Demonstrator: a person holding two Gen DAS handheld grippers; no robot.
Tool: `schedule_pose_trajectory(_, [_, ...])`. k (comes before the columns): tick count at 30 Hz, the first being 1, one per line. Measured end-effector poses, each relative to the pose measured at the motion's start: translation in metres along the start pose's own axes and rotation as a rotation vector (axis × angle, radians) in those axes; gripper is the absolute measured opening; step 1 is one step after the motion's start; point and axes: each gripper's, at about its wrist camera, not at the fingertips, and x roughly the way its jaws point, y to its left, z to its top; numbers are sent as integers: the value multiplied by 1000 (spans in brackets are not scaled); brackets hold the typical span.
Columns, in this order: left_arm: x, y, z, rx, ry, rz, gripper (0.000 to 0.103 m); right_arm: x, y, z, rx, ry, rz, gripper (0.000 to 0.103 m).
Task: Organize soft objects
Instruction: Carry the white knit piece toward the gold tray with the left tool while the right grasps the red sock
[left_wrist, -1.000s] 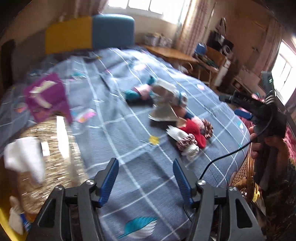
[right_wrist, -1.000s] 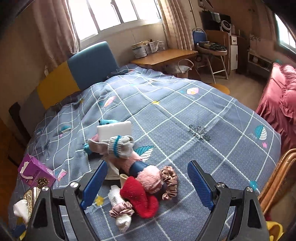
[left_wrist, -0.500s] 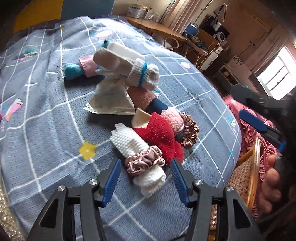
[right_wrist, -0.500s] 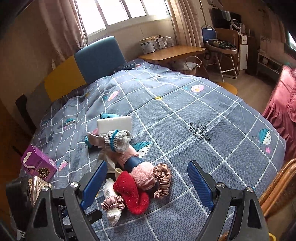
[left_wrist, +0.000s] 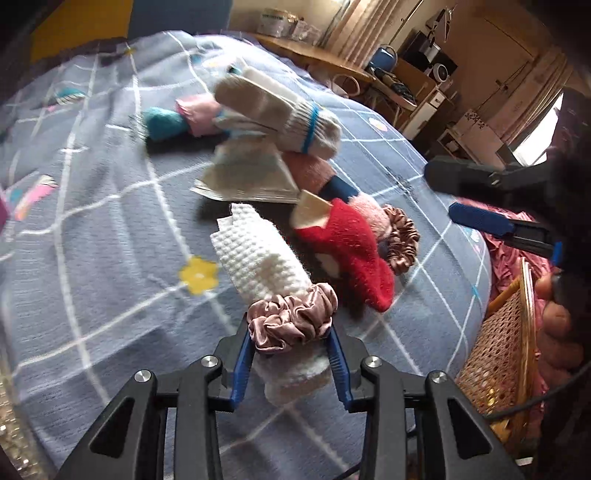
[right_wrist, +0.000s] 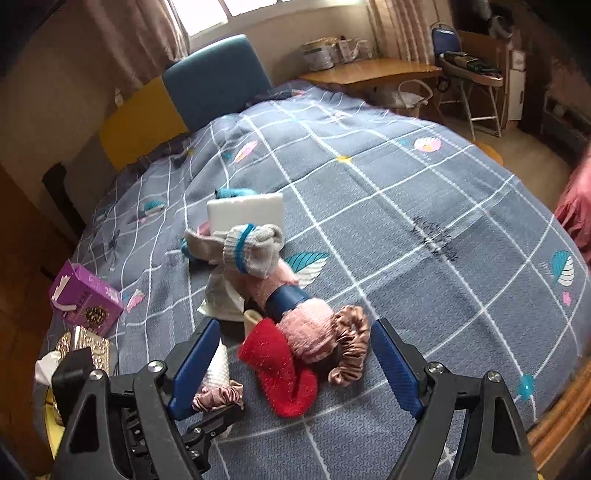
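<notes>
A pile of soft things lies on the grey checked bedspread (left_wrist: 92, 258). A white waffle cloth (left_wrist: 258, 258) has a mauve scrunchie (left_wrist: 291, 319) around it. My left gripper (left_wrist: 290, 363) has its blue pads on both sides of that cloth's near end, closing on it. Beside it lie a red sock (left_wrist: 347, 251), a pink sock (right_wrist: 306, 328) and a brown scrunchie (right_wrist: 351, 347). A grey glove with a blue band (left_wrist: 280, 110) lies farther back. My right gripper (right_wrist: 295, 365) is open, hovering over the red sock.
A purple box (right_wrist: 85, 299) and a glittery gold bag (right_wrist: 85, 347) sit at the bed's left edge. A wicker basket (left_wrist: 498, 343) stands by the bed's right side. A white block (right_wrist: 245, 212) and a teal sock (left_wrist: 162, 123) lie behind the pile.
My left gripper swung from the bed's left side to the pile, moved onto the white cloth and narrowed around it. My right gripper dropped closer over the red sock.
</notes>
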Motion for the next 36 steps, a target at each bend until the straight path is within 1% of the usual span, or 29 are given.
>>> schedule_pose_trajectory(3, [-14,12,-11,12,-23,65,37,21,13,-3,-29,116,36,80])
schedule_pose_trajectory(5, [-17,21,-19,0,-21,95,37,38,20,-4,-46,181,36,75])
schedule_pose_trajectory(7, [-19,32,-27,-20,-22,136,37,56,26,-6,-72,231,-23,73])
schedule_pose_trajectory(9, [-17,43,-33,-47,-12,142,37,73,29,-9,-79,279,-58,64])
schedule_pose_trajectory(10, [-12,47,-34,-63,-4,132,36,82,31,-11,-88,301,-83,58])
schedule_pose_trajectory(11, [-8,46,-36,-65,-15,122,36,90,31,-13,-88,315,-111,52])
schedule_pose_trajectory(12, [-9,47,-37,-59,-19,125,36,97,31,-15,-84,329,-128,45])
schedule_pose_trajectory(13, [-9,47,-37,-57,-23,125,36,101,33,-17,-84,330,-112,24])
schedule_pose_trajectory(14, [-10,49,-38,-61,-26,121,36,100,36,-20,-91,320,-102,12])
schedule_pose_trajectory(15, [-11,50,-39,-68,-30,115,36,97,40,-21,-105,308,-92,12])
schedule_pose_trajectory(17, [-16,53,-40,-91,-38,105,35,91,51,-25,-129,294,-8,12])
schedule_pose_trajectory(18, [-20,53,-40,-99,-47,104,35,91,57,-27,-145,289,0,12])
schedule_pose_trajectory(21, [-36,55,-35,-116,-82,119,34,103,66,-32,-182,300,-36,12])
schedule_pose_trajectory(23, [-47,53,-28,-105,-100,143,34,115,64,-33,-177,323,-41,12])
schedule_pose_trajectory(25, [-54,52,-16,-104,-98,151,34,117,63,-31,-179,321,-36,13])
schedule_pose_trajectory(27, [-61,52,0,-115,-99,153,34,118,60,-33,-176,323,-25,14])
schedule_pose_trajectory(31, [-82,60,44,-123,-130,192,34,117,60,-35,-185,320,-27,14])
schedule_pose_trajectory(32, [-88,65,60,-125,-142,211,34,113,60,-34,-191,319,-24,17])
schedule_pose_trajectory(36, [-116,99,115,-173,-209,295,34,112,69,-35,-226,313,-36,18])
